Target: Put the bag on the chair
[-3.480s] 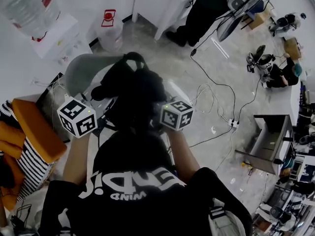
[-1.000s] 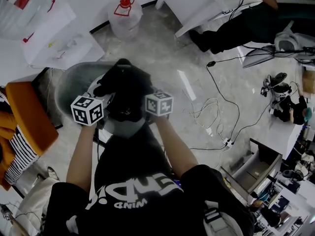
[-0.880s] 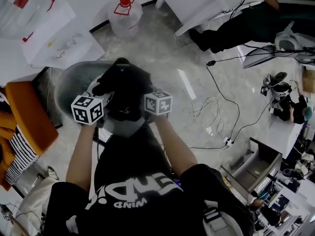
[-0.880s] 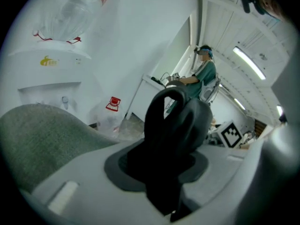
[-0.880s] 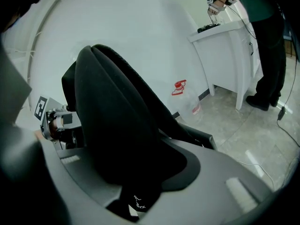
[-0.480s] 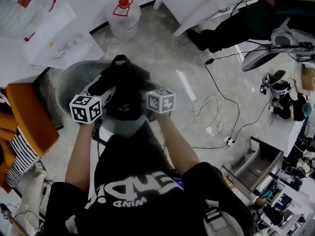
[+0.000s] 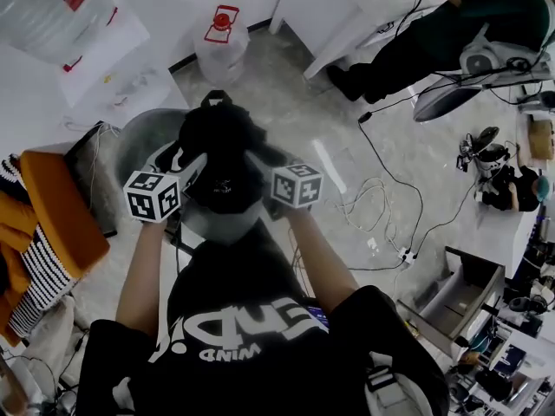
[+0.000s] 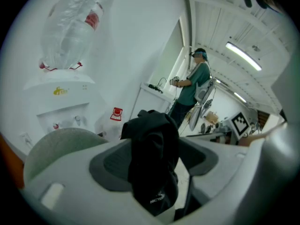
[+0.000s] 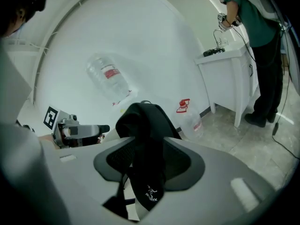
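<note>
Black bag [image 7: 222, 146] on grey chair [image 7: 137, 141]

You hold two claws: the left claw [image 7: 180, 165] and the right claw [image 7: 263, 163]. You have one black bag [image 7: 224, 150] and one grey chair [image 7: 139, 141]. Count two water bottles: one upturned bottle [image 7: 48, 3] and one floor jug [image 7: 221, 48]. Beyond you, there is one other person [image 7: 451, 29] and one white bench [image 7: 334, 3].
</note>
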